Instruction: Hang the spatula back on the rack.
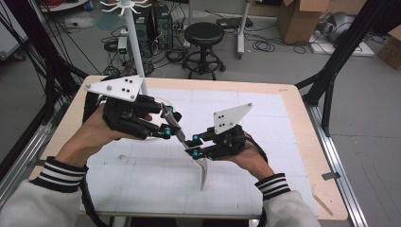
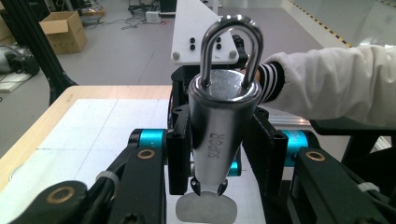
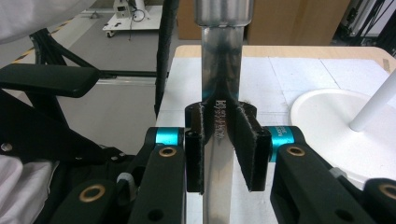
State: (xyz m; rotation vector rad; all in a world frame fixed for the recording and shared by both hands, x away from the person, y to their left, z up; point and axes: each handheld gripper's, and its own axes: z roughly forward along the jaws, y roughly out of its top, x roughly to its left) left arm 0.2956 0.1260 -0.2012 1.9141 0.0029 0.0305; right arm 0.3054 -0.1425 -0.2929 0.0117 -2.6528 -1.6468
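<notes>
A steel spatula (image 1: pixel 202 171) hangs over the white table mat, held between both grippers, blade tip down near the front. My left gripper (image 1: pixel 169 122) is shut on its thick handle (image 2: pixel 219 121). The handle carries a brand mark and ends in a hanging loop (image 2: pixel 231 28), and my left gripper's (image 2: pixel 217 154) pads press it from both sides. My right gripper (image 1: pixel 193 146) is shut lower down on the flat shank (image 3: pixel 220 84). My right gripper's (image 3: pixel 222 149) pads clamp the metal strip. The two grippers face each other, almost touching.
A white stand pole (image 1: pixel 135 47) rises from a round white base (image 3: pixel 336 121) at the table's back left, just behind my left hand. The white mat (image 1: pixel 265 123) covers a wooden table (image 1: pixel 302 118). A black stool (image 1: pixel 203 35) and cardboard boxes (image 1: pixel 298 19) stand on the floor beyond.
</notes>
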